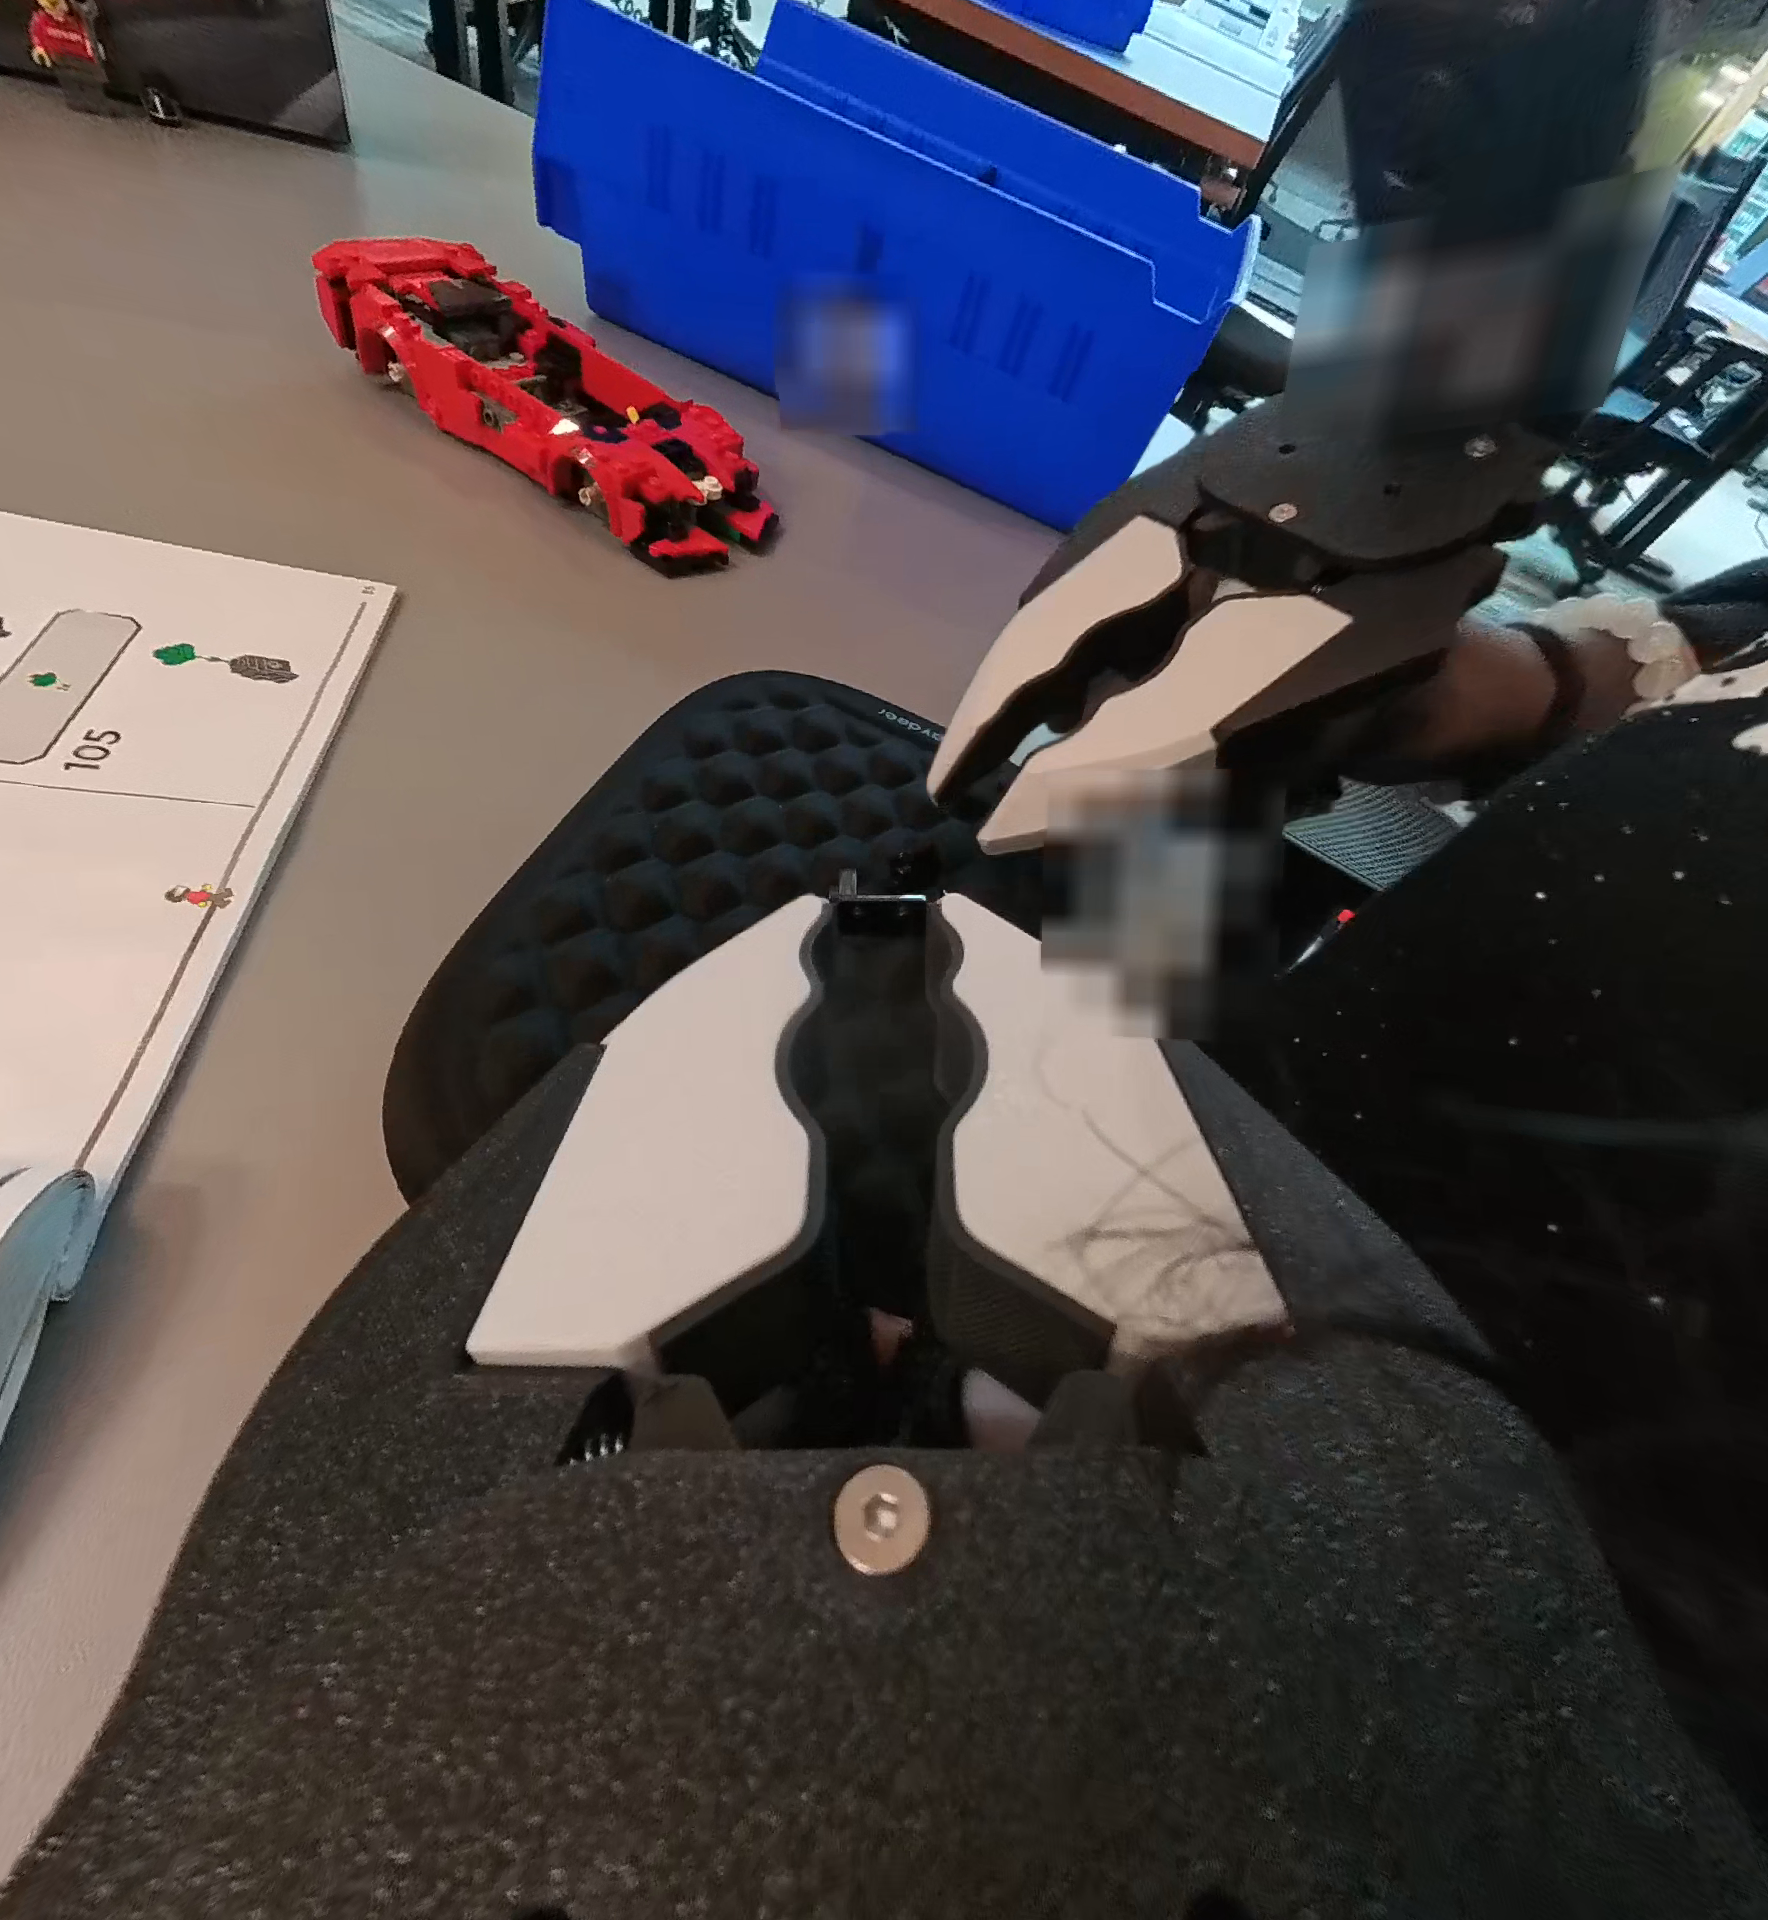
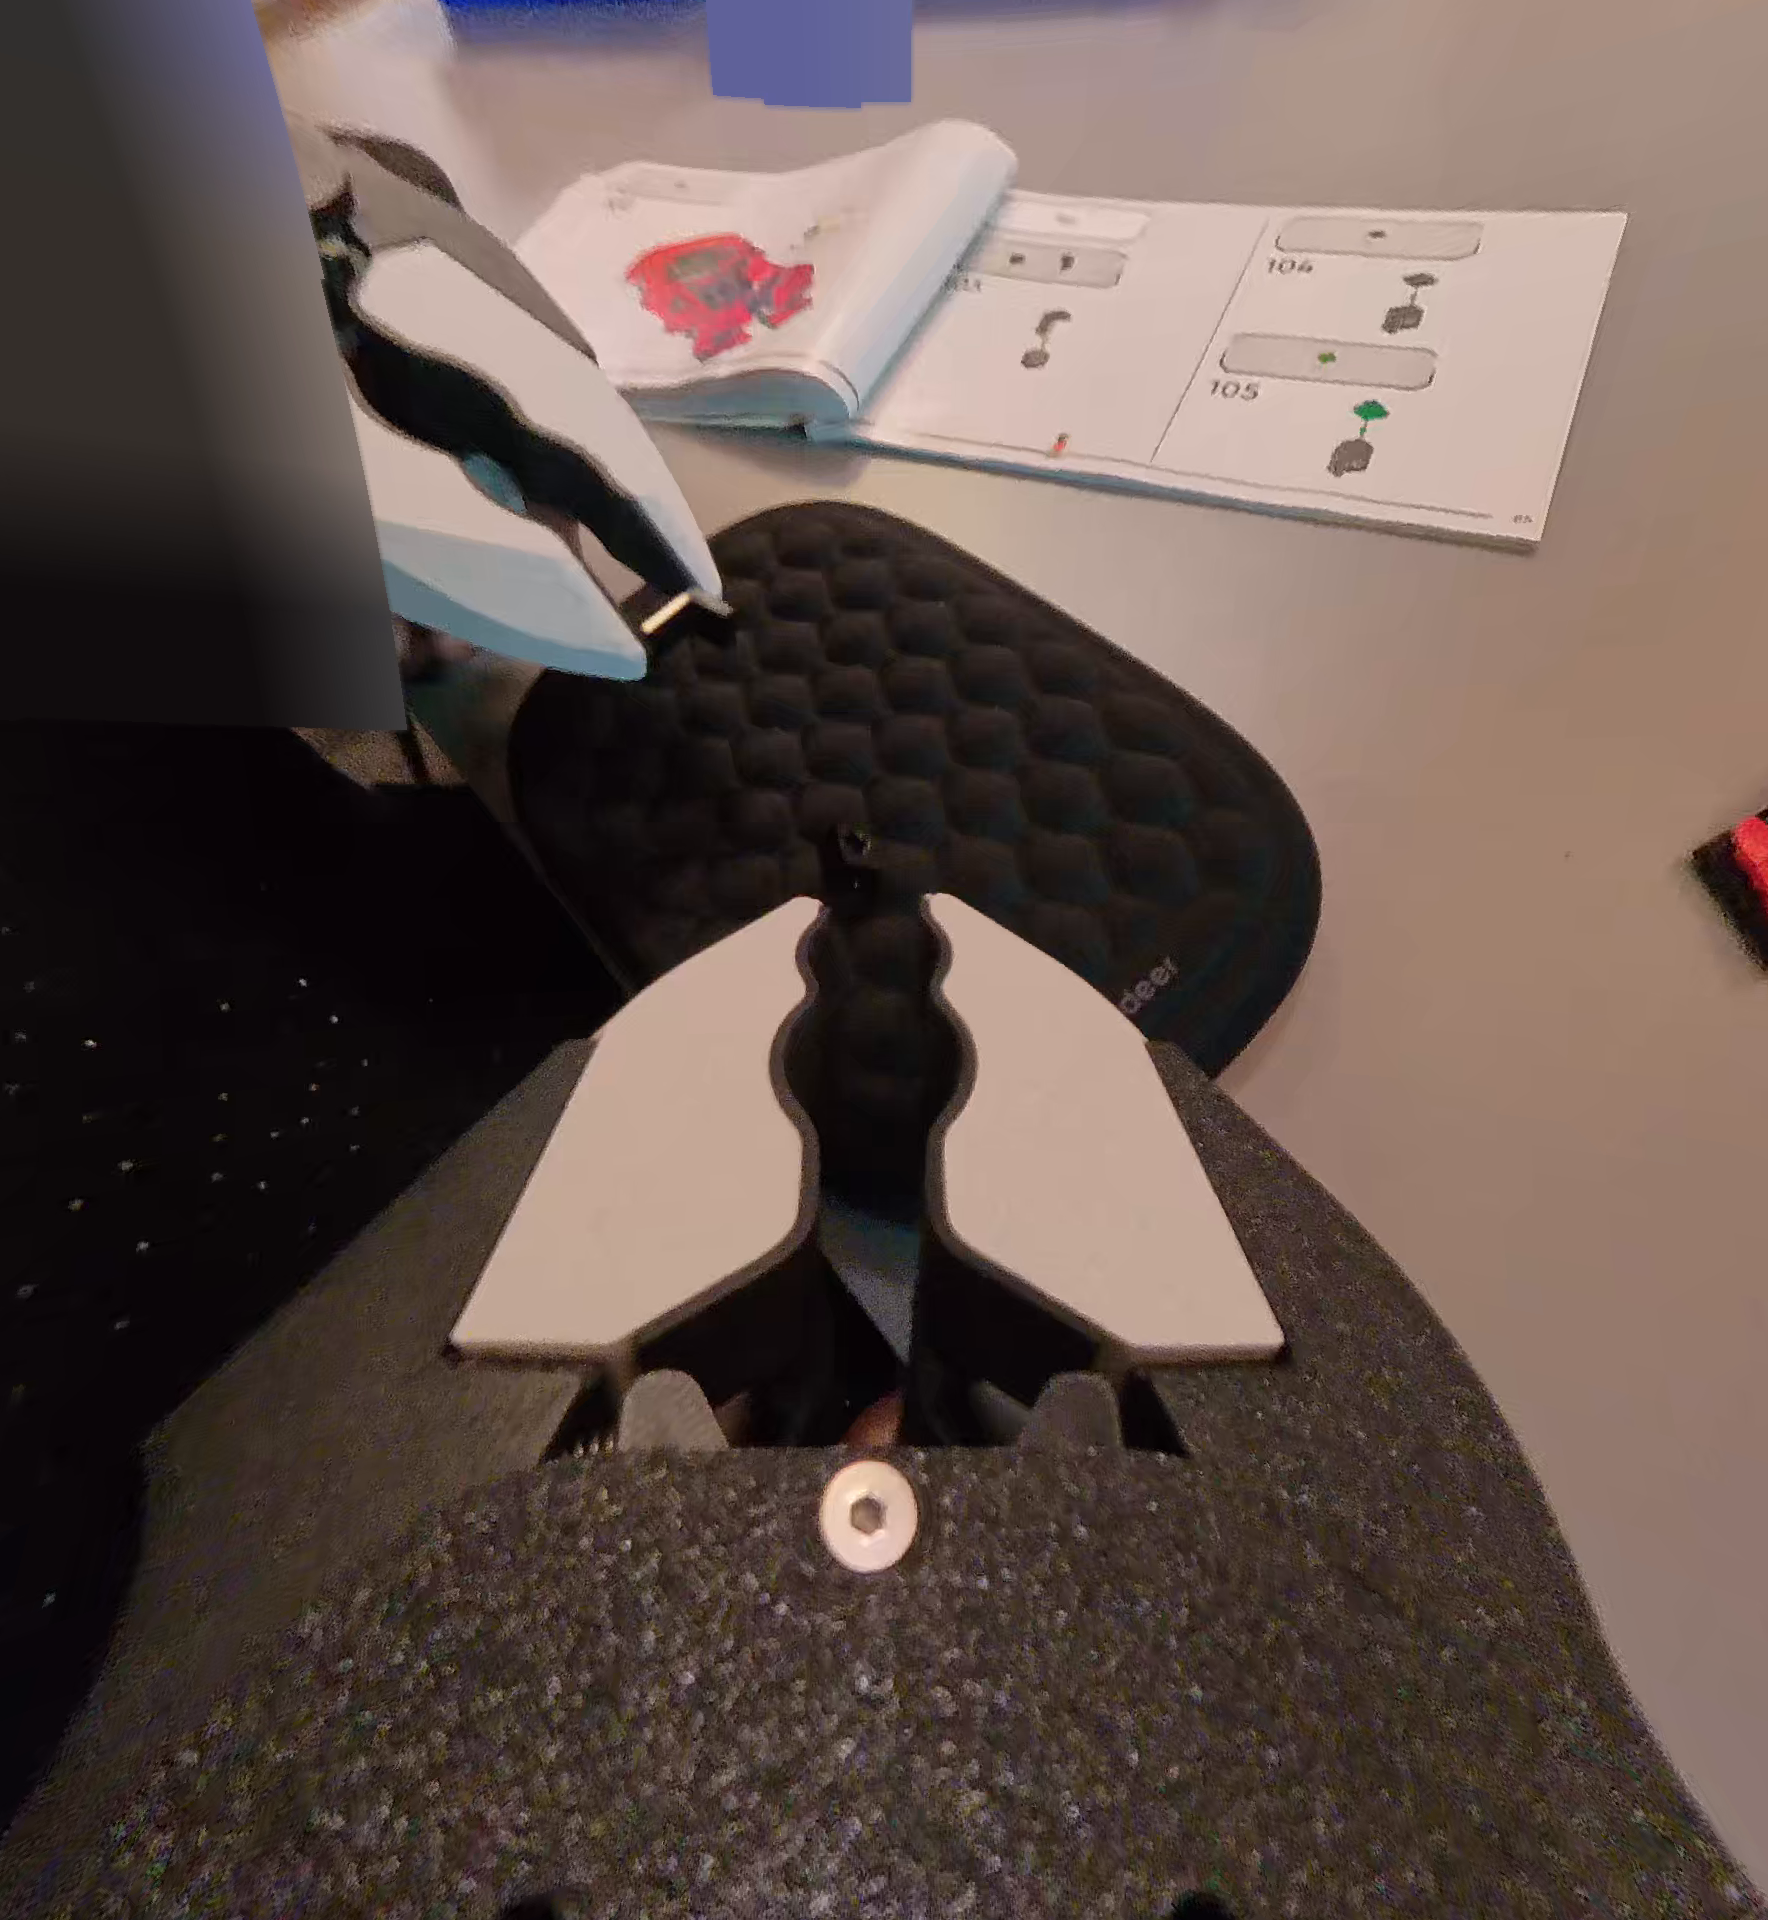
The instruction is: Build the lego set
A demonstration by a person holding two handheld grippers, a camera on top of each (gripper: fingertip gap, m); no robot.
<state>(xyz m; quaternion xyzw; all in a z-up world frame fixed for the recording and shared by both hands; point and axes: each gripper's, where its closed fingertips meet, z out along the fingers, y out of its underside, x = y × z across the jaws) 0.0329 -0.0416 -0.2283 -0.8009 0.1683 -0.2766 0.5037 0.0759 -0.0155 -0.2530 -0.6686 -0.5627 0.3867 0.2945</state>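
Observation:
My left gripper is shut on a small black lego piece and holds it just above a black honeycomb pad. My right gripper comes in from the upper right, its tips close to the left gripper's tips. In the right wrist view the right gripper is nearly closed on a tiny black piece that is hard to make out against the pad. The left gripper shows there at upper left with its piece. The red lego car stands on the table beyond the pad.
An open instruction booklet lies left of the pad and also shows in the right wrist view. A blue bin stands behind the car. A minifigure stands at the far left. A person's dark dotted sleeve is at right.

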